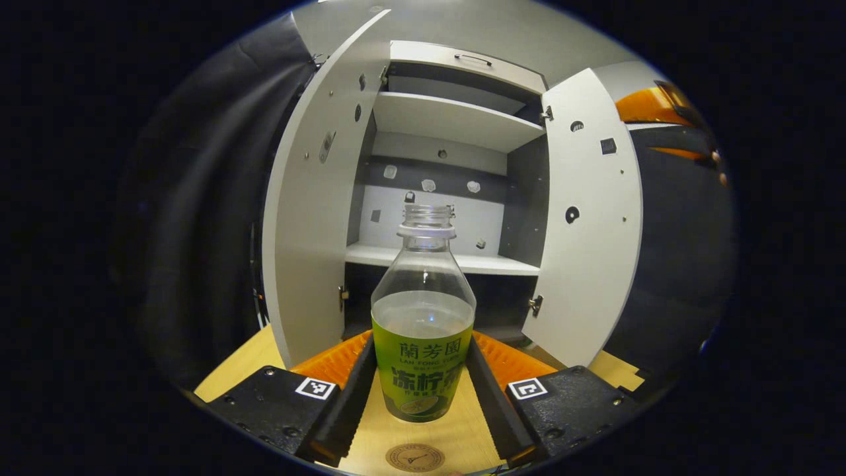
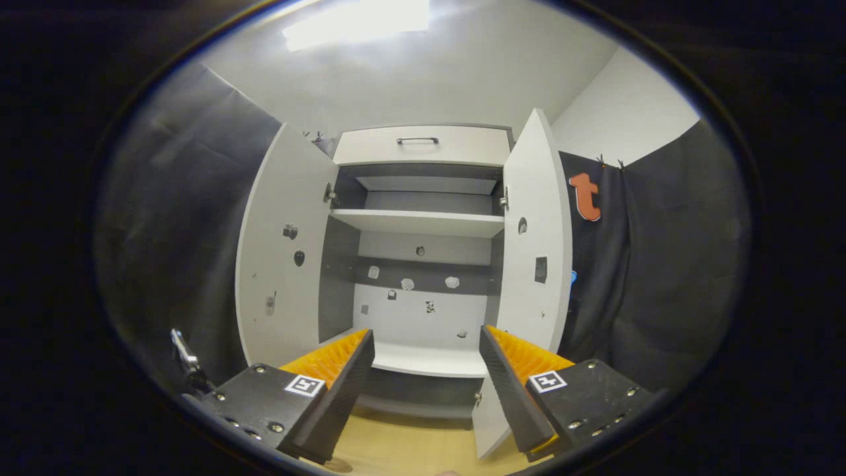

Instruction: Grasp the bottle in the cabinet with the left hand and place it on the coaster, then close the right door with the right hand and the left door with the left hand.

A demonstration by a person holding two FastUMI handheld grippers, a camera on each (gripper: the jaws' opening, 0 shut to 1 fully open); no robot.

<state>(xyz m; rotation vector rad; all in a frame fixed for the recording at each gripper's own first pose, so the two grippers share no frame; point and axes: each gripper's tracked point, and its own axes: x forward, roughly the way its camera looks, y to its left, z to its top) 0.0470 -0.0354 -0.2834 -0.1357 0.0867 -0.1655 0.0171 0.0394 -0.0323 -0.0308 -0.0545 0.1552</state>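
Left gripper view: left gripper (image 1: 423, 390) is clamping the bottle (image 1: 423, 330), fingers pressing both its sides, above the wooden table (image 1: 423, 433); coaster (image 1: 415, 457) lying just before the bottle; cabinet (image 1: 456, 119) standing behind it, doors open.

Right gripper view: right gripper (image 2: 426, 390) is hanging spread, holding nothing, facing the cabinet; dark cloth is flanking it.

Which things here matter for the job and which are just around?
For the job:
- bottle, between the left gripper's fingers
- coaster, on the table in front of it
- left door, open
- right door, open
- right gripper, open

Just around:
- drawer
- shelf
- table
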